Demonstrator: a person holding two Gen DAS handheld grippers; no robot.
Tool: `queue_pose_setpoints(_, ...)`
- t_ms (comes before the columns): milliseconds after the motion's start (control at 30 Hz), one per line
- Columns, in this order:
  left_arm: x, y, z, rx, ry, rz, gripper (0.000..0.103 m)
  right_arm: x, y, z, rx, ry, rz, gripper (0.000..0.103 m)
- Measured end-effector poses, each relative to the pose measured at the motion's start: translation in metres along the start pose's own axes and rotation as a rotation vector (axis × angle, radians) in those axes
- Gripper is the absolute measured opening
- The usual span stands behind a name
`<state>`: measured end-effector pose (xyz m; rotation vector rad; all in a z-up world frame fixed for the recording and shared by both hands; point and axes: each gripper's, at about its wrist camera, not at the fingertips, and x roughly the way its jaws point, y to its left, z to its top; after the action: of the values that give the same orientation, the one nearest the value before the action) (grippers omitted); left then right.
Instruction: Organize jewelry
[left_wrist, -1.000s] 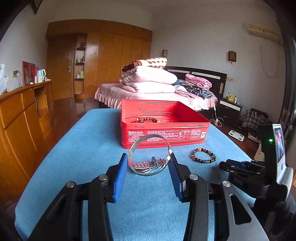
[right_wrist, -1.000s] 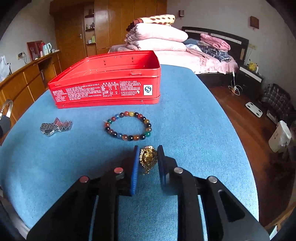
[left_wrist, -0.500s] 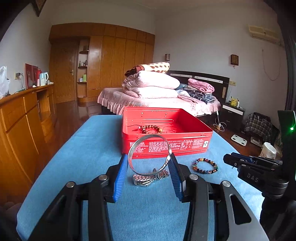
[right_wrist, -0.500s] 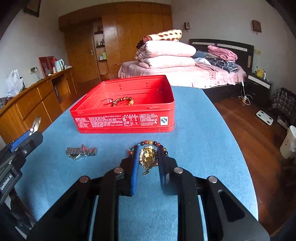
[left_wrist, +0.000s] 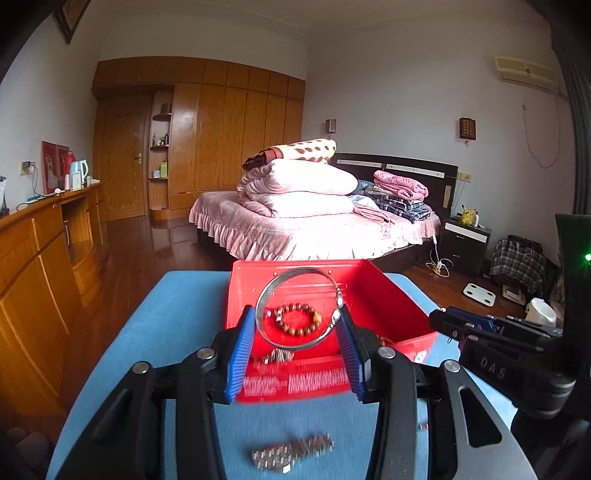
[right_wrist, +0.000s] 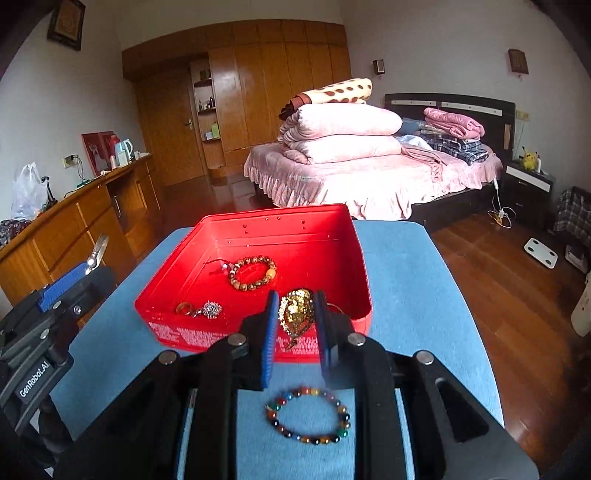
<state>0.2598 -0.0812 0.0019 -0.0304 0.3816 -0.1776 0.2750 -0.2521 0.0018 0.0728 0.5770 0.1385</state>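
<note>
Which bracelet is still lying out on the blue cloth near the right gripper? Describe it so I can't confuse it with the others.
Start at the red tin on the blue tablecloth; come toward the camera, past the tin's printed front wall. The multicoloured bead bracelet lies flat on the cloth, below the right gripper. Unlike the brown bead bracelet inside the tin, its beads mix colours.

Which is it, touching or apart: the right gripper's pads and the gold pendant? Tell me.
Touching. The right wrist view shows the right gripper with both blue pads pressed against the gold pendant.
</note>
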Motion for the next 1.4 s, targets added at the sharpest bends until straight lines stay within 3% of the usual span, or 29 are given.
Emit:
queue_pose_setpoints(267,0.067,0.001,0.012,-0.039,0.062,-0.051,0.045,0.055,-0.008,0.023,0.039,0.027,0.012,0.018)
queue_pose_setpoints(433,0.084,0.003,0.006,-0.041,0.099,-0.039,0.052,0.068,-0.01,0.019,0.044,0.052,-0.014,0.032)
queue_pose_setpoints(533,0.072,0.008,0.007,-0.05,0.067,-0.023,0.064,0.06,-0.011,0.019,0.045,0.028,-0.029,0.033)
queue_pose_setpoints(800,0.028,0.026,-0.003,-0.013,0.044,0.025,0.064,0.031,-0.014,0.007,0.058,0.02,-0.028,0.033)
queue_pose_setpoints(1200,-0.01,0.035,-0.049,0.007,0.139,0.021,0.065,-0.005,-0.013,-0.055,0.078,0.088,-0.059,0.036)
queue_pose_setpoints(1400,-0.014,0.03,-0.07,0.0,0.195,0.005,0.073,-0.012,-0.006,-0.079,0.077,0.122,-0.046,0.039)
